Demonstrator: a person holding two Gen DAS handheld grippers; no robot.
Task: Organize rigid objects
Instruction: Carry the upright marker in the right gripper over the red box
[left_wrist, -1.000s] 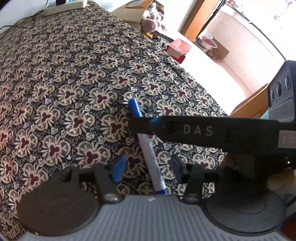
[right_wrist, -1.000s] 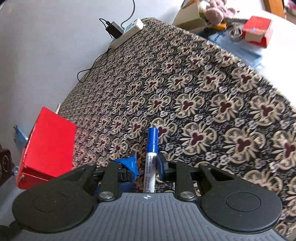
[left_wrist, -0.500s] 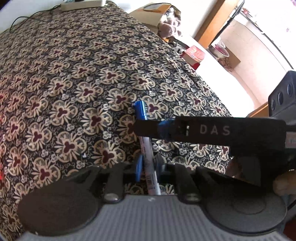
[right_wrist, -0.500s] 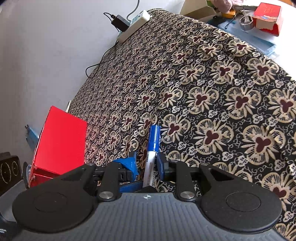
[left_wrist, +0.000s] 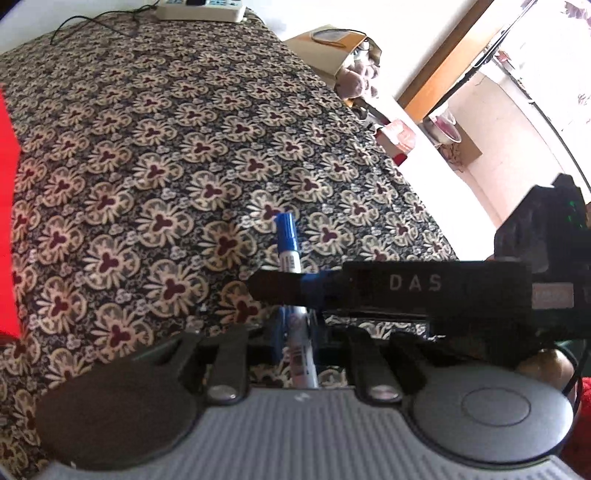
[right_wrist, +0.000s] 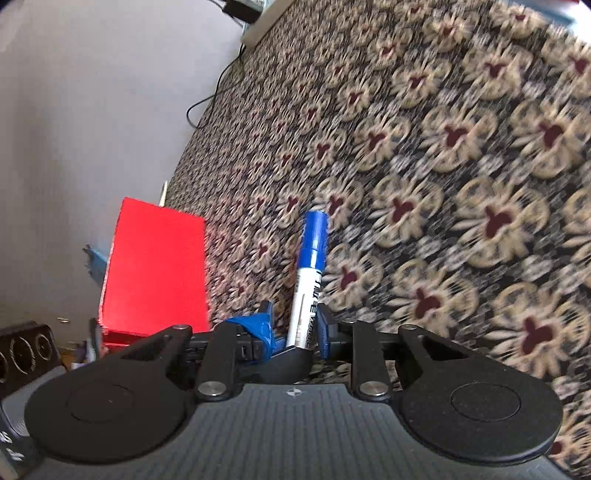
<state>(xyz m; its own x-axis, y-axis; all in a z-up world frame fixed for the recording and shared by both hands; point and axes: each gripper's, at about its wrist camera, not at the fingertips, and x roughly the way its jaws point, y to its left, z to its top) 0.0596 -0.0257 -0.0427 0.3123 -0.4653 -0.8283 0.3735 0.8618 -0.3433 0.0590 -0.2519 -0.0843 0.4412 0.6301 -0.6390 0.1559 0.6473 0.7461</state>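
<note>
Floral cloth (left_wrist: 155, 177), dark with cream and maroon blooms, is covering the whole work surface and running up to a pale wall. Red box (right_wrist: 155, 269) is sitting on the cloth beside the wall, just left of the marker in the right wrist view; lid closed, contents not showing. White power strip (left_wrist: 199, 9) is lying at the far edge of the cloth, its cable trailing off.

Marker (right_wrist: 308, 280): white barrel with dark print, blue cap, cap end pointing away from both cameras, out over the cloth.

Right gripper (right_wrist: 295, 328) is pinching the marker at its barrel, jaws pressed in on both sides, the blue-taped finger on the side facing the red box. In the left wrist view the same marker (left_wrist: 295, 295) is passing between the jaws of the left gripper (left_wrist: 297, 332), which are also closing tight on the barrel. Right gripper's black finger (left_wrist: 369, 284), lettered DAS, is crossing the marker just below the cap.
</note>
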